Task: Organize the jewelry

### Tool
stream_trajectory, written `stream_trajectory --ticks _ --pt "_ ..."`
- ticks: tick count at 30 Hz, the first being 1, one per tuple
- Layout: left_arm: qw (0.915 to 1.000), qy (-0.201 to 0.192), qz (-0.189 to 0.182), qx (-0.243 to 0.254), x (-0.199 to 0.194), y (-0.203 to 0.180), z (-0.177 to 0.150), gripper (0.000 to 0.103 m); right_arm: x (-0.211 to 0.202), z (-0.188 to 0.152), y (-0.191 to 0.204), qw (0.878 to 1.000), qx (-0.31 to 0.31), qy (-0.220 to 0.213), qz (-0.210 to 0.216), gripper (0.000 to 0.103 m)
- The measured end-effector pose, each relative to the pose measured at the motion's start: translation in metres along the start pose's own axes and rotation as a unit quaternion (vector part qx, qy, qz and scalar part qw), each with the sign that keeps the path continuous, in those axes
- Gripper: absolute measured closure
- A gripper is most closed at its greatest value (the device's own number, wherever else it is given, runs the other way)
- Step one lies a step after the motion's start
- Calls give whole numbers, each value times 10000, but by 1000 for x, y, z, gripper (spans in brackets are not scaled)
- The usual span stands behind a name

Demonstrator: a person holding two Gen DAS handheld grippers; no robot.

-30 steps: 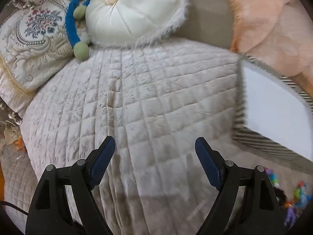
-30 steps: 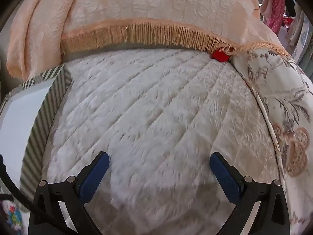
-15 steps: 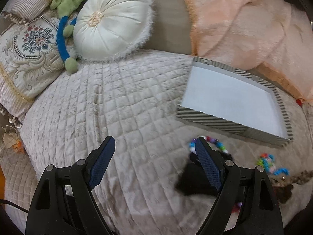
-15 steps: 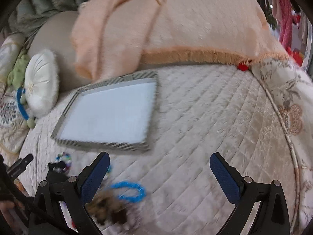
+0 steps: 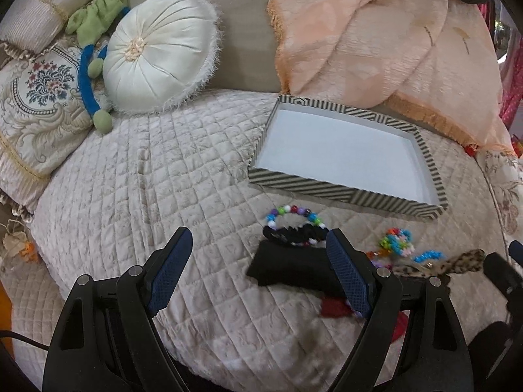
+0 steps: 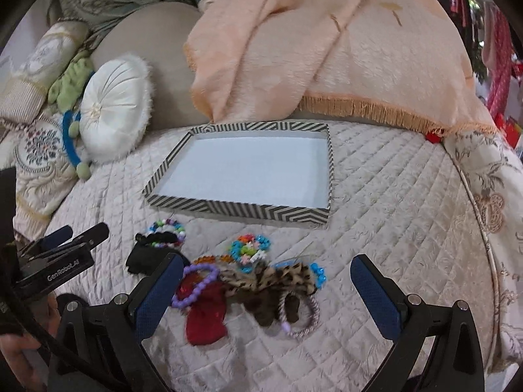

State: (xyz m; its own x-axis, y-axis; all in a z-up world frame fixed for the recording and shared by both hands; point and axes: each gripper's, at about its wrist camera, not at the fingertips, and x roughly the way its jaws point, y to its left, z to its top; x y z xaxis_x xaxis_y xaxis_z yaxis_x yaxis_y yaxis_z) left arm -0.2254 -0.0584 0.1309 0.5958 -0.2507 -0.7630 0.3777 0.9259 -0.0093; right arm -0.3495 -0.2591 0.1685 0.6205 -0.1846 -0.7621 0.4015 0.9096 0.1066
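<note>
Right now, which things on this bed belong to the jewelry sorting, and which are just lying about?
Belongs to the job:
striped tray
multicolour bead bracelet
purple bead bracelet
leopard-print scrunchie
black pouch
red pouch

Just lying about:
round white cushion
peach blanket
green plush toy

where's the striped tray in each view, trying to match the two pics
Left wrist: striped tray sits right of centre, turned at an angle, just beyond the beaded bracelets.
Right wrist: the tray sits centre, above the jewelry pile.
Shared landmark: round white cushion, to the tray's left in both.
</note>
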Motion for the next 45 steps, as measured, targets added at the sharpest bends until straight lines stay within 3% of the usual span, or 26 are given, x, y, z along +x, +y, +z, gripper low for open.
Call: stream_trajectory --ticks 6,10,45 --pt "9998 -56 -201 -13 -16 -7 -2 19 -10 2 2 9998 143 -24 -118 1" --pt "9996 -128 -230 67 -26 -13 -4 19 -14 1 3 9990 89 -102 -435 1" --pt "9995 -42 -227 197 -27 -18 -10 19 -7 -2 6 9996 183 125 -170 1"
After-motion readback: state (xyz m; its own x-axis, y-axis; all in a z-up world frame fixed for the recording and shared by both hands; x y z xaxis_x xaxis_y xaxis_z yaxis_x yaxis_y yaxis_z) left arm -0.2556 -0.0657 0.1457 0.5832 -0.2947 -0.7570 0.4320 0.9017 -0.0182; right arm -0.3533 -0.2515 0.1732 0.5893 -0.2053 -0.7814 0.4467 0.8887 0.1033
